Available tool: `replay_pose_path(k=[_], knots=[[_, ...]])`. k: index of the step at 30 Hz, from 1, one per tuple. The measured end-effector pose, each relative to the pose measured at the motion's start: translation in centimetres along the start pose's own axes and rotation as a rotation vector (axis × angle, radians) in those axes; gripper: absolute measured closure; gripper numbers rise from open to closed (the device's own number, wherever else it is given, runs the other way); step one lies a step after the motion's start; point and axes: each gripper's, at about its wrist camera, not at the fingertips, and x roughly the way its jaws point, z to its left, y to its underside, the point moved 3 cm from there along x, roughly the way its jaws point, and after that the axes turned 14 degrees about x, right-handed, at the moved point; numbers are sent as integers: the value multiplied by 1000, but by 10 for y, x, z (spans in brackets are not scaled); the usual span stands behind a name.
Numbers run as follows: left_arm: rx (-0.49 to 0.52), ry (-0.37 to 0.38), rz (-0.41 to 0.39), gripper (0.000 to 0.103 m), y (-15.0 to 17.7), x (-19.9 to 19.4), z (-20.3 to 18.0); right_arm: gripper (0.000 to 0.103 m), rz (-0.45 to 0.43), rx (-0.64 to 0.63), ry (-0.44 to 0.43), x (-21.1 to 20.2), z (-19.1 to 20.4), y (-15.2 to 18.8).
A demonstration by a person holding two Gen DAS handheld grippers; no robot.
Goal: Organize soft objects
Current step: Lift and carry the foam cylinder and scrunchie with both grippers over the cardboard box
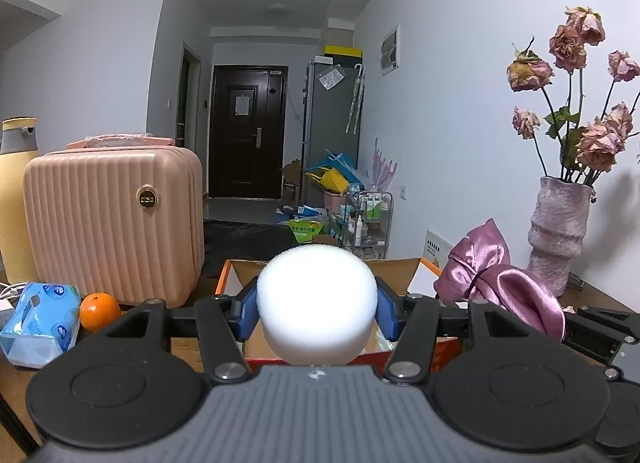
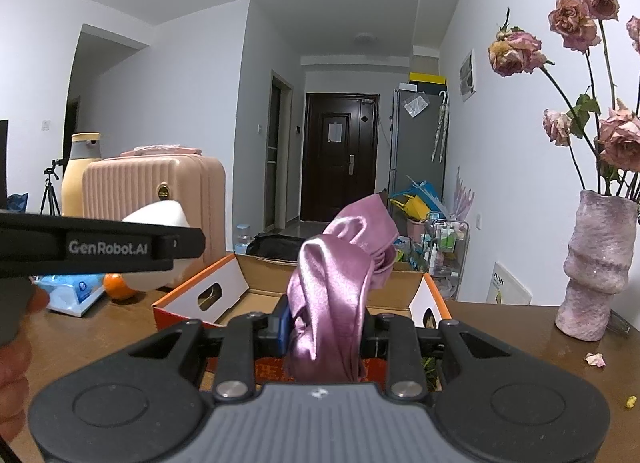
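The left gripper holds a round white foam sponge between its two blue pads, and the pads press on its sides, so the jaws sit partway closed around it. The sponge is up in the air, just above the near edge of an open cardboard box with orange sides that stands on the brown wooden table. The right gripper has its jaws squeezed tight on a shiny purple satin cloth. The cloth is bunched up and sticks up out of the jaws, and it also hangs in the air over the near side of the same box. From the right wrist view, the left gripper comes in from the left side with the white sponge at its tip, and part of a person's hand shows at the left edge. A ribbed pink hard suitcase stands on the table to the left of the box. Near it lie a small orange fruit and a blue pack of tissues. A tall yellow bottle stands behind them. On the right side, a bumpy purple vase holds dried pink roses.
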Motion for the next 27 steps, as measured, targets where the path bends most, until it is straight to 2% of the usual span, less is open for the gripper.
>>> replay_pose_path(k=[27], knots=[[7,-29,49,46,-7,80,17,75,26,-55,18,84,-14,-16]])
